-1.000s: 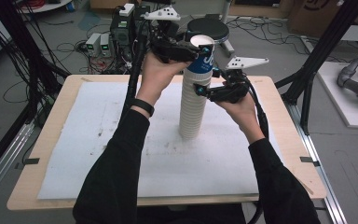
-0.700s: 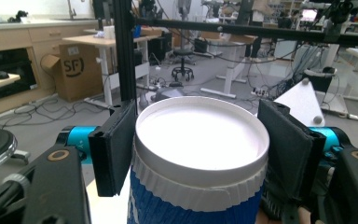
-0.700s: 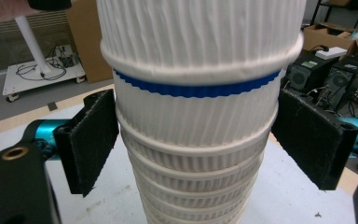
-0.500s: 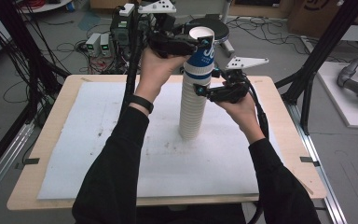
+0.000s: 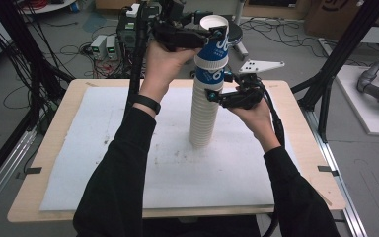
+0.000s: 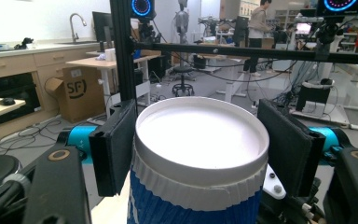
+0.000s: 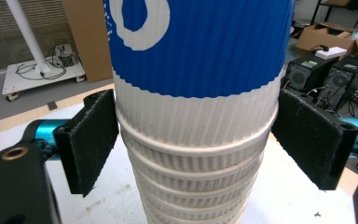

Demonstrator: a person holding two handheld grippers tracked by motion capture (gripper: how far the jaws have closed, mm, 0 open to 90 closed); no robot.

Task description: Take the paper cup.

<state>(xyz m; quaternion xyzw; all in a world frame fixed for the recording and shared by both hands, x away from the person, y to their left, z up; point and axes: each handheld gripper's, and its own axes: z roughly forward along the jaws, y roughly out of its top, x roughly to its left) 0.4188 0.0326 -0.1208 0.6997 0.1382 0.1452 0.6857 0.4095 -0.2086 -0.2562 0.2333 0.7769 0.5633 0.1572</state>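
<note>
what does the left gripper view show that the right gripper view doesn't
Left gripper view: the top cup's open white rim and pale inside, with the left tongs shut against it just under the rim.

Right gripper view: the ribbed rims of the nested white cups lower down, the white mat, and the right tongs pressed on the stack.

Both: the blue sleeve of the top cup.

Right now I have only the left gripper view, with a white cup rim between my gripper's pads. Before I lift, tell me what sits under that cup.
Observer: The blue cup tops a tall stack of cups standing upright on the white mat.
Operator: Report the right gripper.
Observer: The right gripper straddles the stack just below the blue cup, its pads against the white ribbed cups on both sides.
</note>
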